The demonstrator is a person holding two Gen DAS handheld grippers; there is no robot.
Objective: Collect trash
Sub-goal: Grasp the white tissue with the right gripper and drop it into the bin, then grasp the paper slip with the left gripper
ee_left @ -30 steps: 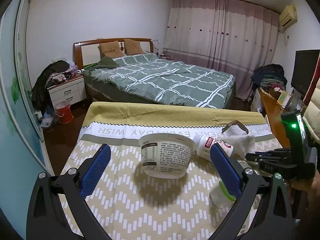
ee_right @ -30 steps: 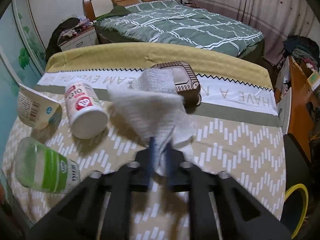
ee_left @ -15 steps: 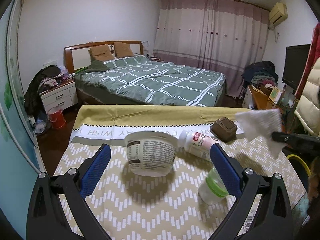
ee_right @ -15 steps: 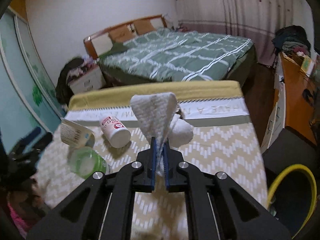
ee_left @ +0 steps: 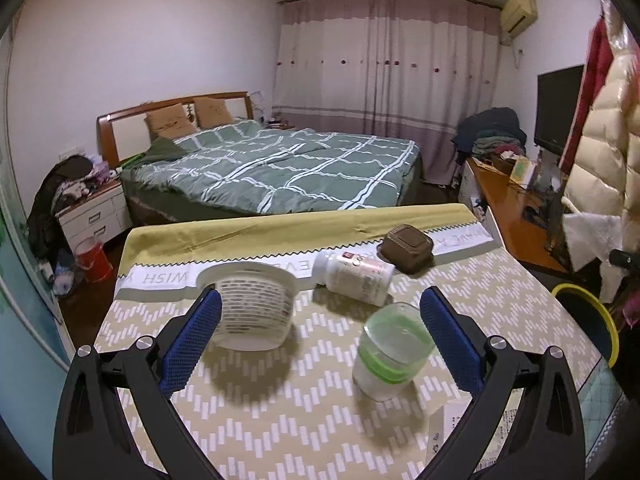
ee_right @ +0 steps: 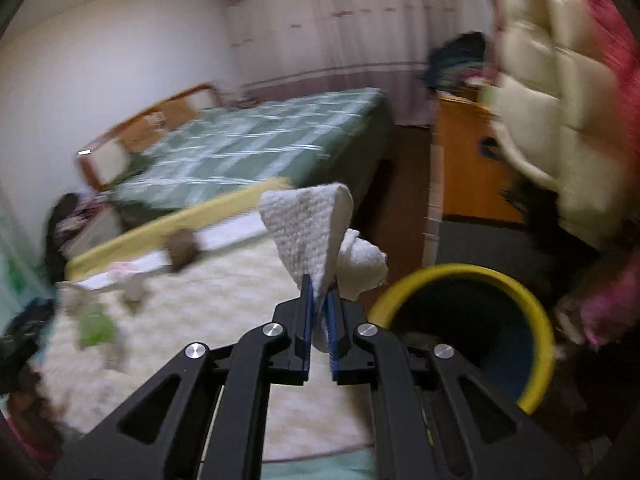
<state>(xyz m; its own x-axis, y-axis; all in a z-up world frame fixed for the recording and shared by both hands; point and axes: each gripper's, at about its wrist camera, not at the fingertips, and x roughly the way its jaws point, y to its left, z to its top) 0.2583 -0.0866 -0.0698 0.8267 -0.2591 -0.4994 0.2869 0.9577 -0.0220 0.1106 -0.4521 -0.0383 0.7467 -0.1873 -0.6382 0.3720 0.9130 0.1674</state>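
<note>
The right tool is clamped on a crumpled white paper towel, its blue pads pressed against the lower fold while the rest of the sheet stands up above the fingertips and a wad bulges to the right. It hangs off the right edge of the counter, near a yellow-rimmed bin that sits on the floor just right of the tool; the view from this wrist is smeared, so the things on the counter behind show only as blurs. The left tool is wide open over the near part of the counter, which wears a beige zigzag cloth, and it grips nothing. Between and beyond its blue pads stand a white paper cup with printed text, close to the left pad, and a clear plastic cup with a green band, close to the right pad. Farther back a white pill bottle lies on its side, and a brown lidded box sits just beyond it, near the far right edge. In the left view the paper towel shows at the far right, off the counter, above the bin's yellow rim. A green-quilted bed fills the far part of the room.
</note>
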